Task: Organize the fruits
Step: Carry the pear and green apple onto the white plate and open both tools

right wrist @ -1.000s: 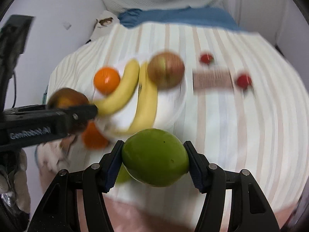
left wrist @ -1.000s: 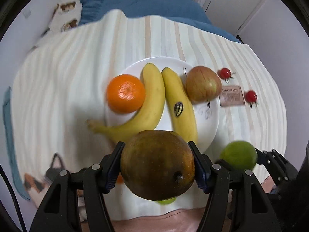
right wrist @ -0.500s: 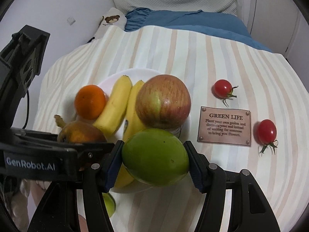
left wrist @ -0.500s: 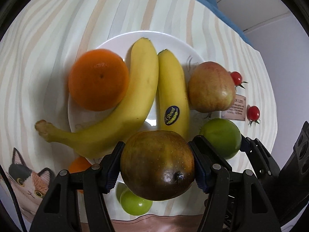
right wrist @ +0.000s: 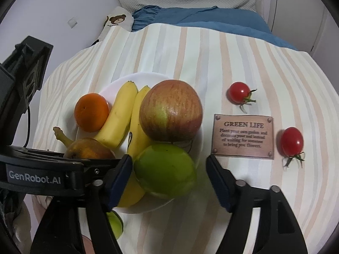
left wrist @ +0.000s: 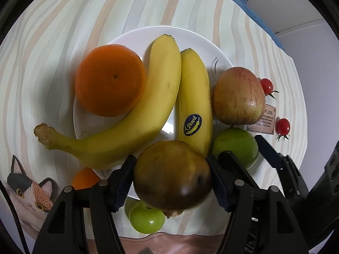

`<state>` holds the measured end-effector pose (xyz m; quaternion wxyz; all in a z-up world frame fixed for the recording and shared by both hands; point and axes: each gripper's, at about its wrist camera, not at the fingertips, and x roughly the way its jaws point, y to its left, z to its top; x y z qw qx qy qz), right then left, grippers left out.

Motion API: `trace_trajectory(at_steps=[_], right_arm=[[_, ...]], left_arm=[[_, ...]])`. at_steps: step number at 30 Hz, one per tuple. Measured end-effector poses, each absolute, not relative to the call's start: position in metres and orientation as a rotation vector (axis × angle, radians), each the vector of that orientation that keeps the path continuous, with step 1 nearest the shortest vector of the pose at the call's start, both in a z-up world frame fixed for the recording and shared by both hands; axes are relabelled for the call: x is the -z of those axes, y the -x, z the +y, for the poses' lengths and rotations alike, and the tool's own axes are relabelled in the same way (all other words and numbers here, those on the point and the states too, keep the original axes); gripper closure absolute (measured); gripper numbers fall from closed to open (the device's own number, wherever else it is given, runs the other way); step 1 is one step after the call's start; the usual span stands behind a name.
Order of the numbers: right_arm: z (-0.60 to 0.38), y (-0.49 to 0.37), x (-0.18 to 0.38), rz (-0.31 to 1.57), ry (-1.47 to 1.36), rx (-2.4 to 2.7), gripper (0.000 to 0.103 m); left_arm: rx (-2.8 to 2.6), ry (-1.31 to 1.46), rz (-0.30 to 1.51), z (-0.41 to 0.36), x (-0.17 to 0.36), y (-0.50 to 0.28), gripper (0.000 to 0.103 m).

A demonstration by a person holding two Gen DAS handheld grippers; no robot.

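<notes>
A white plate holds an orange, two bananas and a red-green apple. My left gripper is shut on a brown pear over the plate's near edge. My right gripper is open; its right finger stands clear of the green fruit, which rests on the plate's near rim against the apple. The left finger still touches the green fruit. The pear also shows in the right wrist view.
Two cherry tomatoes and a copper "GREEN LIFE" plaque lie right of the plate on the striped cloth. A small green fruit and a second orange lie near the plate's front edge. A bed stands behind.
Both grippers came down to the plate. My right gripper has opened and let the green fruit rest on the plate's rim. The left gripper still holds the pear.
</notes>
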<state>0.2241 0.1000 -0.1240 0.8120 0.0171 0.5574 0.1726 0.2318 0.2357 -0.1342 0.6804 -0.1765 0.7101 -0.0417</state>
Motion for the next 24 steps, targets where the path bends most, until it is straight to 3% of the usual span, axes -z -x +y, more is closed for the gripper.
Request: trace_trajectory(at_steps=[4,21,22,24], right_arm=[[0.097,-0.222,0.122,1.195,-0.034,-0.371,0.014],[0.09,-0.215,0.097,1.215,-0.029,-0.332,0.005],[0.088,-0.214,0.095,1.222,-0.036,-0.325,0.005],[0.085,-0.21,0.091,1.228,-0.042,-0.312,0.004]], left_arm=[[0.084,0.409,1.588,0.238,0.131,-0.232,0.036],[0.088,0.329,1.464,0.24,0.079,-0.23,0.034],[0.08,0.303,1.448,0.241,0.075,-0.227,0.033],[0.054,0.252,1.419,0.242,0.07,-0.222,0.021]])
